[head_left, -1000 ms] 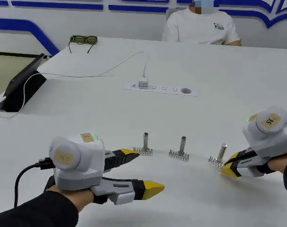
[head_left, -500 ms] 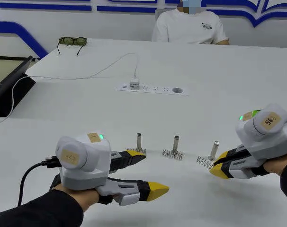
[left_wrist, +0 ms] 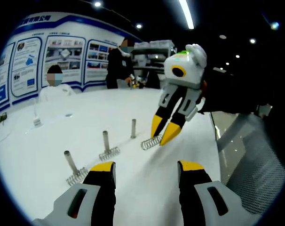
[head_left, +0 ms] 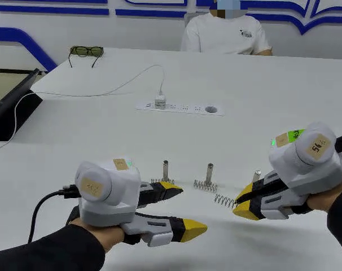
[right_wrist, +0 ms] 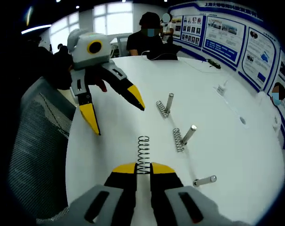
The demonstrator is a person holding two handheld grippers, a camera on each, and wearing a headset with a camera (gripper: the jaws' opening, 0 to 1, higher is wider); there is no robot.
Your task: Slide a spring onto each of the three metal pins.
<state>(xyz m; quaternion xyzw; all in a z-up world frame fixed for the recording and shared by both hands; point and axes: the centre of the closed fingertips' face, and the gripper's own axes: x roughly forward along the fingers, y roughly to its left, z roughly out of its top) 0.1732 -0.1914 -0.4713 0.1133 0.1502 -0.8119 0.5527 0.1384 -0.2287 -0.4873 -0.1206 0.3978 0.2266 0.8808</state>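
My right hand-held gripper (right_wrist: 143,168) is pinching one end of a spring (right_wrist: 143,153), which juts straight out ahead of its tips. I judge the spring light, thin and squashy. Squeezed mid-coil it would likely buckle or flick away, so an end hold that leaves the far mouth free suits it.

My left hand-held gripper (left_wrist: 147,167) is spread and holds nothing.

I count three pins. The nearest pin (right_wrist: 206,180) is just right of the right hand-held gripper's tips, and the middle pin (right_wrist: 189,133) and farthest pin (right_wrist: 169,101) are ahead of them.

There are three springs. One is held, the second spring (right_wrist: 178,140) lies on the tabletop (right_wrist: 255,155) at the middle pin's foot, and the third spring (right_wrist: 160,108) lies at the farthest pin's.
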